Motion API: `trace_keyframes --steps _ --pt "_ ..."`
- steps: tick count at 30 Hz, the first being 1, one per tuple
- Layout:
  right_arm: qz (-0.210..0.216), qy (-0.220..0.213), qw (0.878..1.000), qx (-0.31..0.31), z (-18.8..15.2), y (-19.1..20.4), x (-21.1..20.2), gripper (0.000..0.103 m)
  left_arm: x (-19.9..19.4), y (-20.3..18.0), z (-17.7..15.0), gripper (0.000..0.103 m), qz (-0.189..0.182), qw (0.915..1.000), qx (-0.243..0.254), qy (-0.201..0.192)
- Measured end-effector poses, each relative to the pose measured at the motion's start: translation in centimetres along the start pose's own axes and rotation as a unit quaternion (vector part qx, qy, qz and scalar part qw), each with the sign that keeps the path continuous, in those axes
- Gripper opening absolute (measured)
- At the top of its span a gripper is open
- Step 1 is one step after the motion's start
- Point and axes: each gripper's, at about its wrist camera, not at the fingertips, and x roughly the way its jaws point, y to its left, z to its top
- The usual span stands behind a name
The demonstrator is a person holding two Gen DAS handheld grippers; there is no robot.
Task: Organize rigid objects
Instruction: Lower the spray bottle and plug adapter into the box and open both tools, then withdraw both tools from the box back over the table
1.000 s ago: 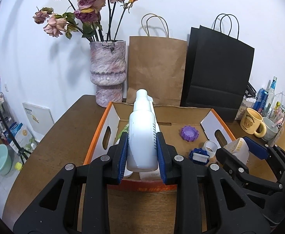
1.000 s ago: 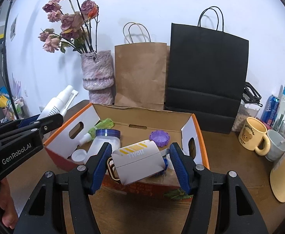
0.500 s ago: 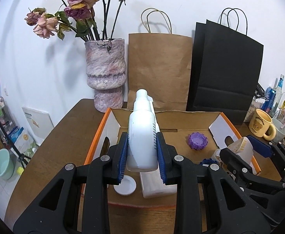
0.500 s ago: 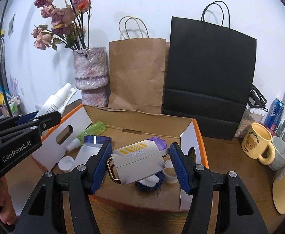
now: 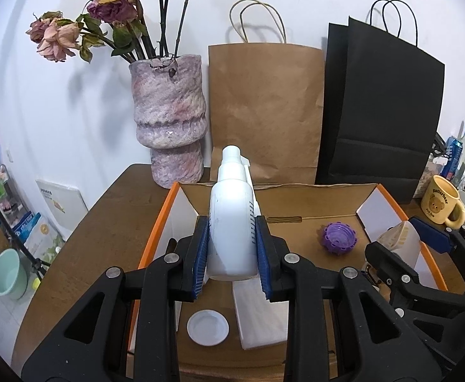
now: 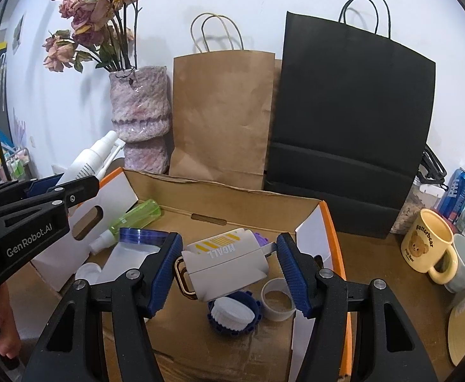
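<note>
My left gripper [image 5: 231, 253] is shut on a white spray bottle [image 5: 231, 222] and holds it above the left part of an open cardboard box [image 5: 296, 187]; the bottle also shows in the right wrist view [image 6: 87, 162]. My right gripper [image 6: 229, 270] is shut on a grey-white MGALL case [image 6: 226, 259] with a gold ring, held over the box [image 6: 219, 191]. Inside the box lie a green spray bottle [image 6: 135, 215], a white jar with a blue rim [image 6: 134, 251], a purple cap [image 5: 338, 238], a blue cap with a white lid [image 6: 234, 313], a white ring [image 6: 277, 299] and a small white lid [image 5: 207, 328].
A pink vase of dried roses [image 5: 168, 127], a brown paper bag [image 5: 264, 111] and a black paper bag [image 5: 382, 111] stand behind the box by the wall. A yellow bear mug [image 6: 428, 245], a grey cup and cans stand to the right.
Both grippers have moved forward over the box with their objects still held. The box and its contents look nearer and lower in both views.
</note>
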Motion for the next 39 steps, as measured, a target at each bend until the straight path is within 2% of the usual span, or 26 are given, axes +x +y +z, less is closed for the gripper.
trace_keyframes --steps 9,10,11,12,13,14,16,39 --pt "0.006 0.02 1.0 -0.007 0.2 -0.1 1.7 0.067 1.4 0.2 0.1 0.024 0.008 0.9999 0.004 0.015" --pt "0.008 0.027 1.0 -0.005 0.1 -0.2 2.0 0.067 1.6 0.2 0.0 0.03 0.008 0.9998 0.003 0.018" --pt "0.003 0.032 0.999 0.0 0.0 -0.4 2.3 0.068 1.8 0.2 -0.1 0.045 0.01 0.9998 0.004 0.02" --pt "-0.004 0.035 0.999 0.003 -0.1 -0.6 2.4 0.081 1.8 0.2 -0.1 0.055 0.014 0.9997 0.005 0.018" --pt "-0.008 0.038 0.999 0.008 -0.2 -0.9 2.6 0.091 1.7 0.2 -0.1 0.076 0.02 0.9997 0.004 0.013" --pt "-0.008 0.038 0.999 0.013 -0.3 -1.1 2.6 0.091 1.4 0.3 -0.1 0.09 0.026 0.9997 0.004 0.005" --pt "-0.009 0.037 0.999 0.02 -0.3 -1.5 2.5 0.091 1.0 0.4 0.0 0.103 0.032 0.9995 0.002 -0.007" --pt "-0.006 0.029 0.999 0.025 -0.2 -1.8 1.8 0.091 0.7 0.8 0.0 0.103 0.038 0.9992 -0.008 -0.013"
